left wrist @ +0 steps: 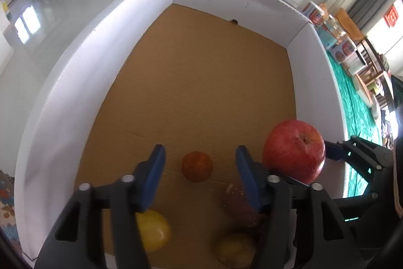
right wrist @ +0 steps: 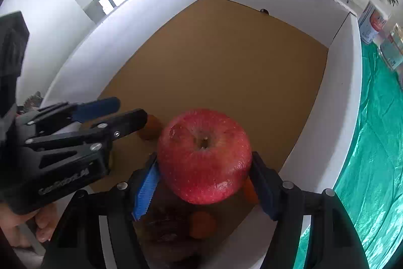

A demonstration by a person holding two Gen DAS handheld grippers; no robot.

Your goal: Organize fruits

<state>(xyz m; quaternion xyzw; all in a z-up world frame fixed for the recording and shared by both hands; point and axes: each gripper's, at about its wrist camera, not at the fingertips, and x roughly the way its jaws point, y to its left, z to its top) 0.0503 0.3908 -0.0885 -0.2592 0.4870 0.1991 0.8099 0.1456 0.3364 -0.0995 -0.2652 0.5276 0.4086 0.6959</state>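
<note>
A white-walled box (left wrist: 75, 82) with a brown cardboard floor (left wrist: 201, 82) holds the fruit. My right gripper (right wrist: 205, 175) is shut on a big red apple (right wrist: 204, 155) and holds it above the box's near right corner; the apple also shows in the left wrist view (left wrist: 293, 150). My left gripper (left wrist: 200, 165) is open and empty, above a small orange (left wrist: 197, 167) on the floor. A yellow lemon (left wrist: 153, 230), a dark brownish fruit (left wrist: 239, 206) and a yellowish fruit (left wrist: 235, 247) lie near the front edge. Two small oranges (right wrist: 202, 225) lie under the apple.
The box walls (right wrist: 345, 92) enclose the floor on all sides. A green cloth (right wrist: 377, 143) covers the table right of the box. Cans and jars (right wrist: 372, 24) stand at the far right. The left gripper (right wrist: 105, 117) shows in the right wrist view.
</note>
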